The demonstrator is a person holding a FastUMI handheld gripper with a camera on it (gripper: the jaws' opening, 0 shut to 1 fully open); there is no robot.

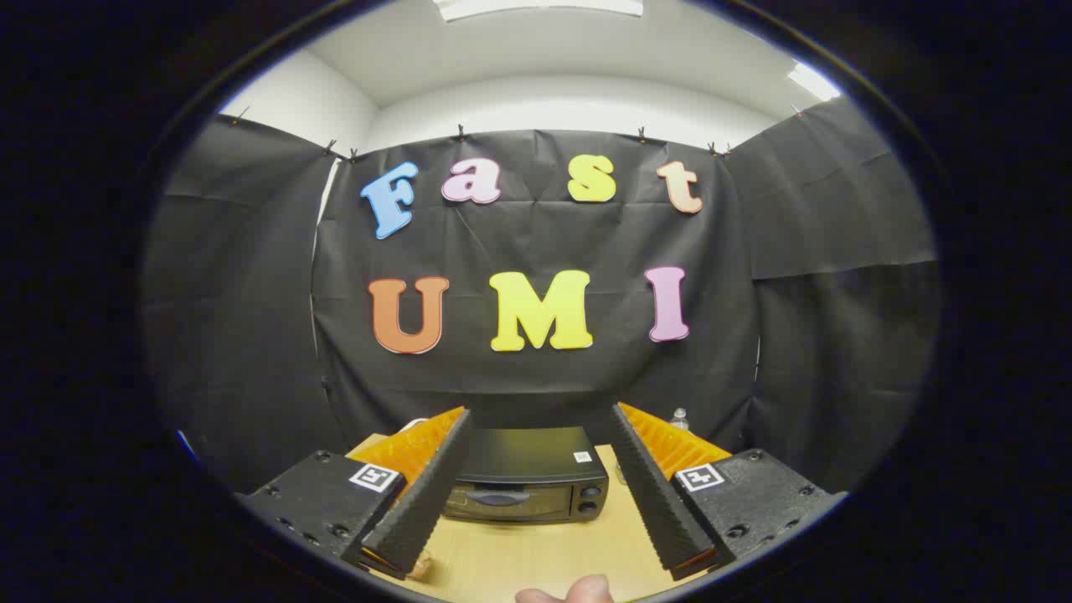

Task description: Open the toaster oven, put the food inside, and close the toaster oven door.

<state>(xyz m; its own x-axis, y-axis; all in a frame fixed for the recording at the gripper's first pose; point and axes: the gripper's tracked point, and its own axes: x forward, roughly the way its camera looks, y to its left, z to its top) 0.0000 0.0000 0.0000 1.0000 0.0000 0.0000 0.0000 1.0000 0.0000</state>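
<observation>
Black cloth booth wall behind pale wooden bench (536,557) | toaster oven (528,473) at 12 o'clock beyond the fingers, door shut, boxy dark casing, glass front, two knobs at its 3 o'clock side | claw (540,548) spread wide, gripping nothing | fingertip (578,591) at 6 o'clock | clear bottle (680,418) behind right finger

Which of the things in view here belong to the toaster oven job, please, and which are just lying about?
For the job:
- toaster oven, door shut, beyond the fingers
- gripper, fingers open, holding nothing
- food item, partly hidden by one finger

Lying about:
- bottle behind the oven
- wooden table
- person's fingertip
</observation>
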